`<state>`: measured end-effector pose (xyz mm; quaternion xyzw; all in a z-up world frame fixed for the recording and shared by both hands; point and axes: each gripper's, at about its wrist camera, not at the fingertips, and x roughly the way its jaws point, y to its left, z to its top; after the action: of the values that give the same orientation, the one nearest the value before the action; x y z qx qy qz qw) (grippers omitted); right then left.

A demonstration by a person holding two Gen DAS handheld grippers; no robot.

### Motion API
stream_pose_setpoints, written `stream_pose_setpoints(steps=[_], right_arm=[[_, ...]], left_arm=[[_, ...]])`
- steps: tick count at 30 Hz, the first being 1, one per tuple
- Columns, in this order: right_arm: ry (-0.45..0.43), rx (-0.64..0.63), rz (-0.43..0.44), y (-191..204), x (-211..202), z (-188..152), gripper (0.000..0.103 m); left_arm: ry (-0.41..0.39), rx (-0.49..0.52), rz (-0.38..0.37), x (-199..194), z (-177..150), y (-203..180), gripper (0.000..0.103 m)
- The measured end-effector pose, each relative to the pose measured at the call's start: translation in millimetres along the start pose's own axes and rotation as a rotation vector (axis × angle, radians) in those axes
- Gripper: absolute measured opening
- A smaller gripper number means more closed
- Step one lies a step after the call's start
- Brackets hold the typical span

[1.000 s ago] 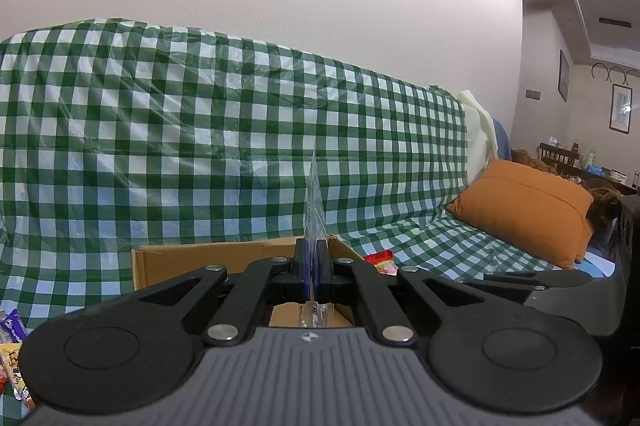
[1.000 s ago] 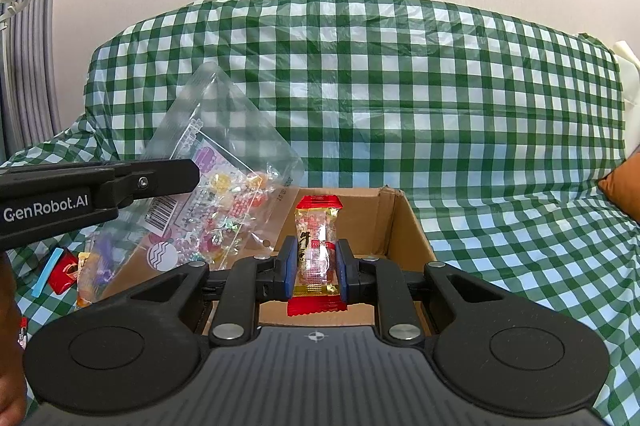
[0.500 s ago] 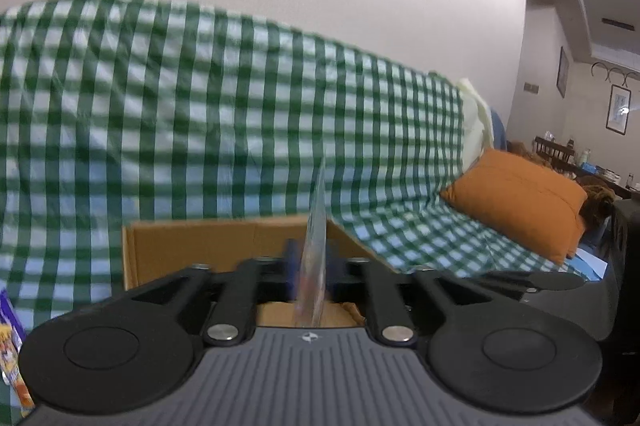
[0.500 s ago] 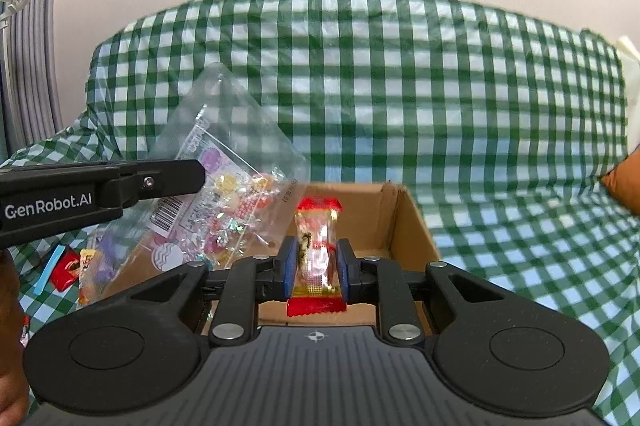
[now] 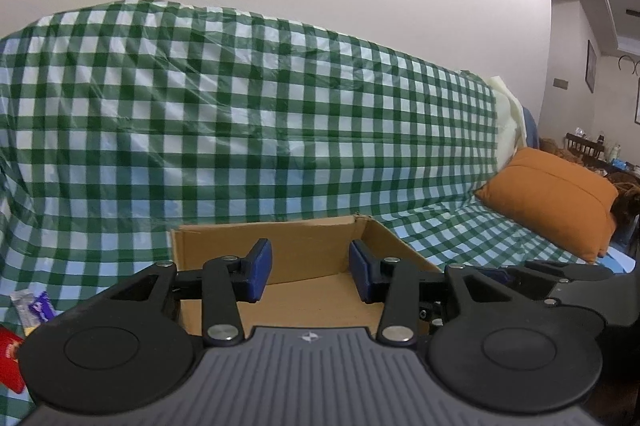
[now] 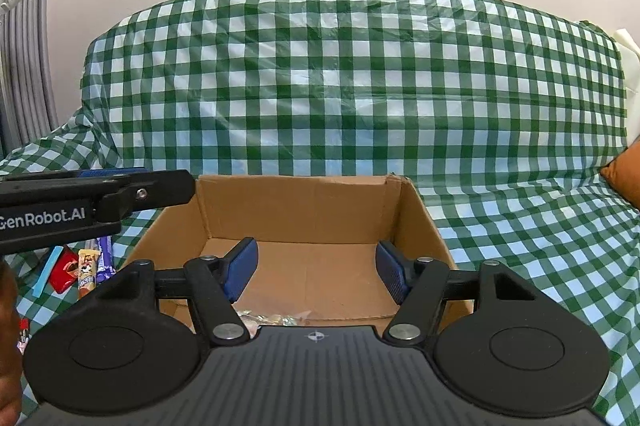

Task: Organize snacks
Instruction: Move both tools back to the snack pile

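1. Left gripper (image 5: pixel 310 272): jaws part-way apart and opening, nothing between the blue pads (image 5: pixel 259 268), poised over the open brown cardboard box (image 5: pixel 304 250).
2. Right gripper (image 6: pixel 316 274): wider, also opening, nothing between the pads; pointing down into the same box.
3. Box sits on a sofa draped in green-and-white checked plastic sheeting (image 6: pixel 352 98); no counter in view.
4. Done so far, judging from the right wrist view: clear crinkly wrappers with candies (image 6: pixel 276 319) lying on the box floor at the near edge, mostly hidden by the gripper body. Count unreadable. Rest of the box floor bare cardboard.
5. Left to do: small loose pile on the sheeting just beside the box's left wall – red packet (image 6: pixel 64 272), yellow-orange cartoon-print bar (image 6: pixel 87 272), purple wrapper (image 6: pixel 105 254), light-blue strip (image 6: pixel 48 270). Same pile partly visible at the left edge of the left wrist view. A little more print at the far left edge, too cropped to identify.
6. Estimate: early to mid task; box mostly empty, several pieces outside.
7. Look of the snacks: small, flat, glossy film wrappers, lying overlapped and at mixed angles. Likely slippery and thin; edge pinch probably needed.
8. Orange cushion (image 5: pixel 548 196) at the sofa's right end, well apart from the box, not part of the job.
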<state>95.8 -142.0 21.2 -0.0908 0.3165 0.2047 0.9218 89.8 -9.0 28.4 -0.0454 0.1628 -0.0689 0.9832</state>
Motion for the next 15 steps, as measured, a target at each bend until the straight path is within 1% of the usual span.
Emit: stream_pose_setpoints(steps=[2,4,5,7,10,11,12,13,14,15], right_arm=[[-0.001,0.002,0.006,3,2,1,0.067],[-0.003,0.006,0.009,7,4,3,0.067],[-0.004,0.009,0.011,9,4,3,0.067],[-0.006,0.019,0.017,13,6,5,0.066],[-0.011,0.027,0.024,19,6,5,0.062],[-0.011,0.029,0.029,21,6,5,0.057],[-0.015,0.030,0.038,24,5,5,0.045],[-0.023,0.027,0.052,27,5,6,0.040],[-0.030,0.024,0.062,30,5,7,0.028],[-0.040,0.023,0.075,33,4,7,0.022]], left_arm=[[-0.004,0.015,0.012,-5,-1,4,0.042],[0.001,0.028,0.030,-9,-2,8,0.033],[0.002,0.033,0.040,-12,-3,10,0.032],[0.008,0.041,0.061,-17,-5,17,0.021],[0.042,0.029,0.099,-27,-9,30,0.019],[0.063,0.010,0.105,-29,-10,35,0.017],[0.088,0.001,0.110,-32,-9,40,0.014],[0.113,0.007,0.119,-35,-7,45,0.012],[0.129,0.020,0.133,-39,-3,50,0.012],[0.137,0.034,0.147,-42,2,55,0.012]])
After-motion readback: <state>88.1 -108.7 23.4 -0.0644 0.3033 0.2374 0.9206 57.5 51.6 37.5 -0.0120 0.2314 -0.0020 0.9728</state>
